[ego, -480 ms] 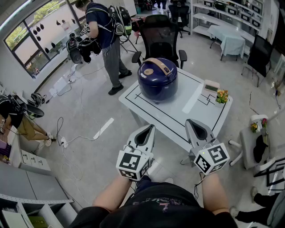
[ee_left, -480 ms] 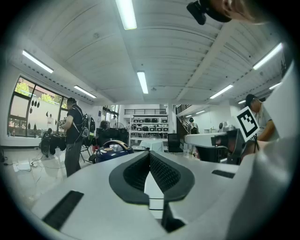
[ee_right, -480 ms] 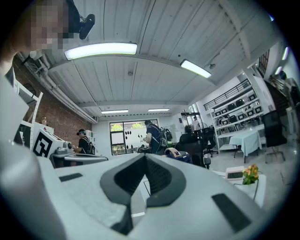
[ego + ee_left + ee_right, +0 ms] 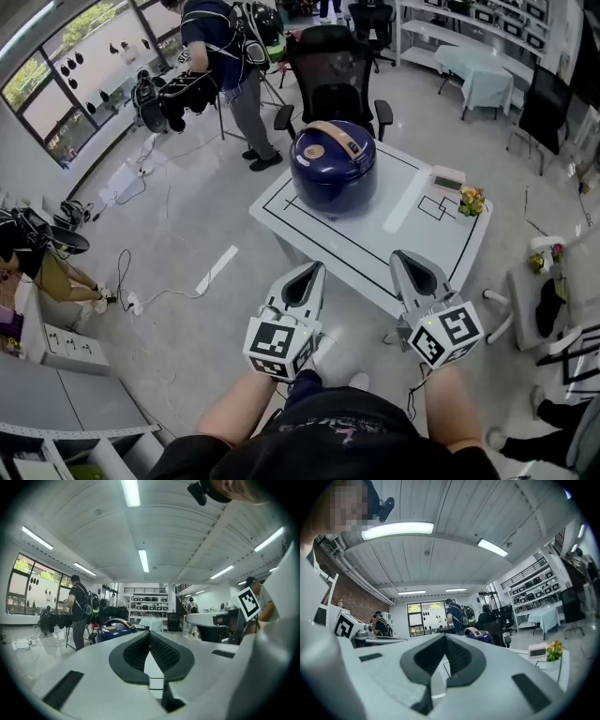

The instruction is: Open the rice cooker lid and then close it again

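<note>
Navy-blue rice cooker (image 4: 332, 169) sits on the table's (image 4: 370, 234) far-left part, lid (image 4: 314, 150) down. Vs half a sec ago nothing task-relevant has shifted: left gripper (image 4: 320, 267) & right gripper (image 4: 397, 256) hang just short of the table's near edge, both clenched w/ nothing btwn the jaws. Only the bystander (image 4: 220, 56) beyond the table has stepped further off. Opening prob. not begun; approach comes first.

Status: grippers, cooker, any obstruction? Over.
Left gripper, right gripper shut, empty, short of table. Rice cooker lid down. Flowers far right, out of the way.
</note>
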The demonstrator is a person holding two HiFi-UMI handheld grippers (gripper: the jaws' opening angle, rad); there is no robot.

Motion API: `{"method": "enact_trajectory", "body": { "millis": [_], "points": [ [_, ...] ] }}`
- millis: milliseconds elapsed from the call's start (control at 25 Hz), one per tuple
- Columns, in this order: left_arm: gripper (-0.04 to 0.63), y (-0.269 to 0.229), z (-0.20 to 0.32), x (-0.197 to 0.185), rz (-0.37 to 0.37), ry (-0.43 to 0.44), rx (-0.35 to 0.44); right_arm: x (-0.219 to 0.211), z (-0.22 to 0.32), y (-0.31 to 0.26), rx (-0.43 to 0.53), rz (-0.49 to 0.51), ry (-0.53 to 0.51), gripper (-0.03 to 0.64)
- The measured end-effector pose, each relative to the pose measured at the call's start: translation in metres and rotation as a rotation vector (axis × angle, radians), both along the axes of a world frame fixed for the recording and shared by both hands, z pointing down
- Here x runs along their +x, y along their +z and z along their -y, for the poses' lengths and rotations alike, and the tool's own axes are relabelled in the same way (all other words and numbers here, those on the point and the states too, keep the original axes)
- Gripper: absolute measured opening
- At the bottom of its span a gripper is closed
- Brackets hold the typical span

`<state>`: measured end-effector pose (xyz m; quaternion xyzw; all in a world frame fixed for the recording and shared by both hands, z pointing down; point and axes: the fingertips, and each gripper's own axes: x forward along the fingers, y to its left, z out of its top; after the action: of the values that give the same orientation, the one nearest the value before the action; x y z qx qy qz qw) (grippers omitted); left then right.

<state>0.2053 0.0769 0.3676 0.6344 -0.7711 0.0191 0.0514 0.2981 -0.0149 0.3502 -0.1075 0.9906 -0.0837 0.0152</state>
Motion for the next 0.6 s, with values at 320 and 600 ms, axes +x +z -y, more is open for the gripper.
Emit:
{"method": "enact_trajectory", "body": {
  "millis": [320,600],
  "points": [
    [0.012,0.004,0.009,-0.044,0.0,0.025,0.001,-0.04,0.008,0.002,0.0,-0.002,0.034,0.002],
    [0.181,0.004,0.016,-0.096,0.013,0.052,-0.009,-0.092,0.005,-0.005,-0.034,0.028,0.008,0.071]
  ]
}}
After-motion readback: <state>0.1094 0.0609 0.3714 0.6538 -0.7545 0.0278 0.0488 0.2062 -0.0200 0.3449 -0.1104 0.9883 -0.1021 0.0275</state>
